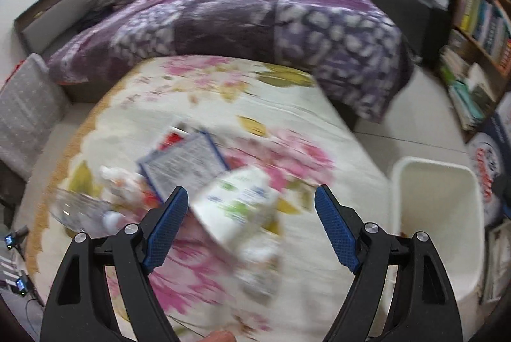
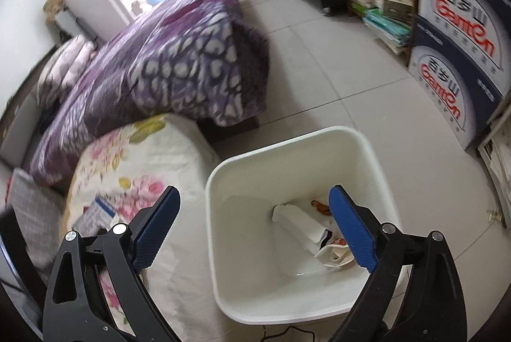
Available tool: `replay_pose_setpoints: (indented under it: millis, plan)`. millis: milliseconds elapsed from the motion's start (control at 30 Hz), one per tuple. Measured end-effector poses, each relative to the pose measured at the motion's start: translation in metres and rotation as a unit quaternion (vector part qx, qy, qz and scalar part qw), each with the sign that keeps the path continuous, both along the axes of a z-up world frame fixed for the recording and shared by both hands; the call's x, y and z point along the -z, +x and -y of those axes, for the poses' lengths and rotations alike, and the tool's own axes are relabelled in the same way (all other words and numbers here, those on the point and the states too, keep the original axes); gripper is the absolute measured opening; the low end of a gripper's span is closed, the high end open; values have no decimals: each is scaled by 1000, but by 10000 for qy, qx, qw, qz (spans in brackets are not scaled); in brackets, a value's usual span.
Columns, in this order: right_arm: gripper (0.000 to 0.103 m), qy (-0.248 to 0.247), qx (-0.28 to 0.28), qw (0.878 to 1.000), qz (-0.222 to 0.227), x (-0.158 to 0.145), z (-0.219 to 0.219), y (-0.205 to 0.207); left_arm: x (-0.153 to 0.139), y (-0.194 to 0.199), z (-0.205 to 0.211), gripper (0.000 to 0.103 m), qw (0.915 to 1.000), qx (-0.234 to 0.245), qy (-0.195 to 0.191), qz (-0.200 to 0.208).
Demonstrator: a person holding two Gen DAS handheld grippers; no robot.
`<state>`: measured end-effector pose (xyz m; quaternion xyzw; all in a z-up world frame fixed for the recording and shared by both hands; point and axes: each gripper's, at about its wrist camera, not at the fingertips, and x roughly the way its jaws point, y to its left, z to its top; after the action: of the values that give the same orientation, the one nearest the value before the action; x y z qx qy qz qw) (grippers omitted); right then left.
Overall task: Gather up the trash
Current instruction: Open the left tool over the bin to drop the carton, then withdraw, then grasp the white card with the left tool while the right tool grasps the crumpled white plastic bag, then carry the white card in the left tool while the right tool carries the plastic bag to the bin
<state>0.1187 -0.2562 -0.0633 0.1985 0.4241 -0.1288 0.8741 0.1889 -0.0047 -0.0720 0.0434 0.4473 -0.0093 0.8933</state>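
Partly done: wrappers already in white bin, lower right. Left on floral cloth, mid-frame: carton, packet, bottle. Left gripper and right gripper both wide apart, empty.

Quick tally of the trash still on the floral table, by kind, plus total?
Blurry frame, so this is a best reading.
Blue-edged packet: 1
White carton with green print: 1
Clear plastic bottle: 1
Small white wrapper: 1
Red-and-white piece behind the packet: 1
Total: 5
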Motion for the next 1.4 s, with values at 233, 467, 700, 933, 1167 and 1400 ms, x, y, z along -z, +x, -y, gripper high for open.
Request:
replay_pose_setpoints:
  millis: [233,467,700,933,1167,1400]
  plan:
    - [90,-218,-753,9967,-200,20,-59,19,11,34,-54,79,9985,-538,-10,-114]
    - [90,-408,-1846,9814,-343,41,-126,26,32,61,-81,74,9931,-668,-757,-590]
    - [90,-484,-2691,9595,-678,73,-184,35,47,70,-92,35,9855,-646,-1295,-891]
    - [56,-130,-2957,9489,-1098,97,-210,46,35,63,-98,15,9835,-430,-1565,-799]
    - [30,-47,-3032,9474,-1026,96,-225,44,13,47,-104,9,9852,-372,-1561,-596]
    - [30,198,-3018,9513,-596,72,-225,41,-8,30,-112,9,9915,-461,-1202,-189]
